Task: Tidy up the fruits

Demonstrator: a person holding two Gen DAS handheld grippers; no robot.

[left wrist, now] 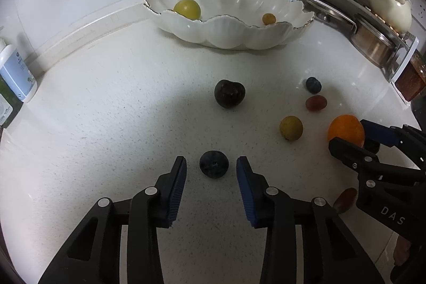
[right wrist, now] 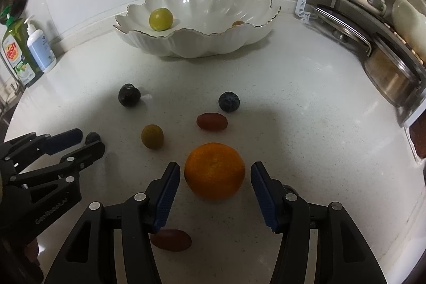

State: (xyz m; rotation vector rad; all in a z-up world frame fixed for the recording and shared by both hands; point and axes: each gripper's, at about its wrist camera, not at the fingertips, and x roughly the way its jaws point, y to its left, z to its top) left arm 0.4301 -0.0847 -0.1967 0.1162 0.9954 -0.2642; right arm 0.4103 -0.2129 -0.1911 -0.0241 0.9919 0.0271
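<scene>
left gripper (left wrist: 211,168): jaws spread either side of a blueberry (left wrist: 214,164) on the white counter (left wrist: 106,124); a gap shows on both sides, so the pads are not pressing it.
right gripper (right wrist: 215,176): jaws spread around a mandarin (right wrist: 214,170) near the front of the counter; the left pad is close to the peel, the right pad stands apart.
blueberry handling: likely very light, soft and round, with a waxy skin; it may roll or squash. best pinched gently across its widest middle.
mandarin handling: likely heavier, with a springy, slightly grippy peel; take it across the middle.
scalloped white bowl (right wrist: 186,44): far centre, gold-edged, looks breakable; holds a yellow-green round fruit (right wrist: 160,19) and a small orange one (left wrist: 268,18).
loose fruit: a dark plum (right wrist: 129,95), a second blueberry (right wrist: 229,101), a small green fruit (right wrist: 152,136) and two red oblong fruits (right wrist: 212,121) lie between grippers and bowl.
writing: "das" on the right gripper's body, "genrobot.ai" on the left gripper's body.
bottles (right wrist: 29,49): far left, labels too blurred to read.
</scene>
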